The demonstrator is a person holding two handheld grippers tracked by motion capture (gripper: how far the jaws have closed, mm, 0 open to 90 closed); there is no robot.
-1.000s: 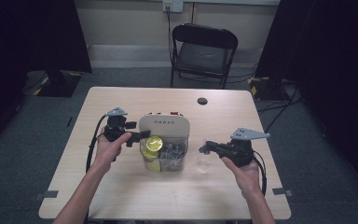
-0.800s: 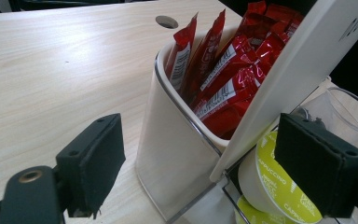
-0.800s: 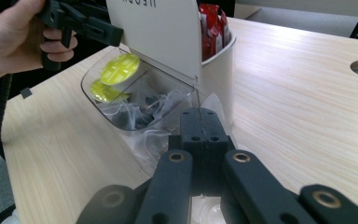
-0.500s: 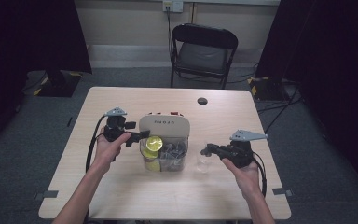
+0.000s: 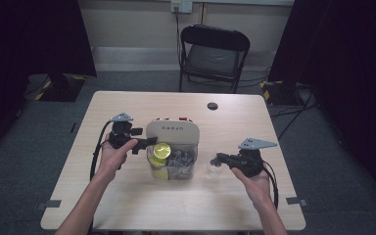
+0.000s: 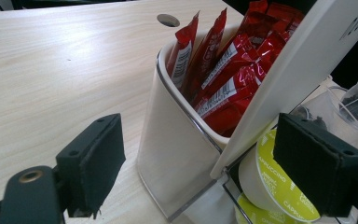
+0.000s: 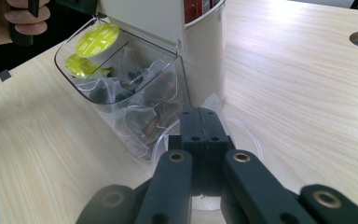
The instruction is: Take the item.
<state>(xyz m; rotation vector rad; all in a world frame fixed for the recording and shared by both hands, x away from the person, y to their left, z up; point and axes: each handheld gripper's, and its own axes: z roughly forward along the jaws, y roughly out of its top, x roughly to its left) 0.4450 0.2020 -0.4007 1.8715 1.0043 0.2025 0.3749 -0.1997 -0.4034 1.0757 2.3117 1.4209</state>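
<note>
A white organiser box [image 5: 171,131] stands mid-table. Its back compartment [image 6: 168,140] holds several red sachets [image 6: 223,70]. Its clear front bin [image 7: 121,79] is tipped open and holds yellow-green capsules [image 7: 98,39] and tea bags [image 7: 144,93]. My left gripper [image 5: 149,142] is open at the box's left side; its pads [image 6: 93,163] stand on either side of the box's corner [image 6: 205,172] without touching it. My right gripper [image 5: 219,159] is shut, jaws pressed together [image 7: 200,123] above a small clear cup [image 7: 249,140] that stands on the table right of the bin. Whether the jaws pinch the cup's rim is unclear.
The wooden table [image 5: 127,200] has a round cable hole [image 5: 212,105] at the far side. A black folding chair [image 5: 214,49] stands beyond the far edge. Cables trail from both grippers over the table's left and right parts.
My right gripper has dropped slightly toward the clear cup. The left gripper and the box have stayed put.
</note>
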